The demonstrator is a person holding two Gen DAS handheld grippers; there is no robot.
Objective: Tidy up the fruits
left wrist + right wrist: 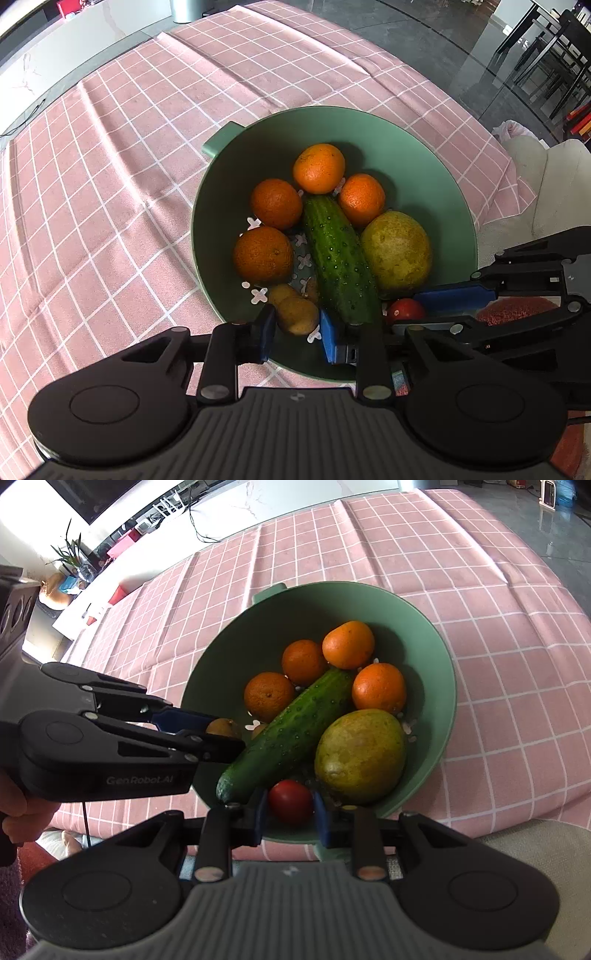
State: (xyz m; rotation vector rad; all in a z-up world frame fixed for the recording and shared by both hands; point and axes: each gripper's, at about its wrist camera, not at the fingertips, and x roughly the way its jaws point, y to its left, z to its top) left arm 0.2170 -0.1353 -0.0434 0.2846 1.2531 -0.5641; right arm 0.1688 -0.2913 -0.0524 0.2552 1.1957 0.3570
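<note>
Tomato (290, 800) between right gripper (289, 812) fingers, in bowl (436, 686).

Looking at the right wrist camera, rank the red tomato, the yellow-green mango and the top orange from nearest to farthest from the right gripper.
1. Red tomato, between the right gripper's fingers.
2. Mango, just right of it.
3. Top orange, at the bowl's far side.
</note>
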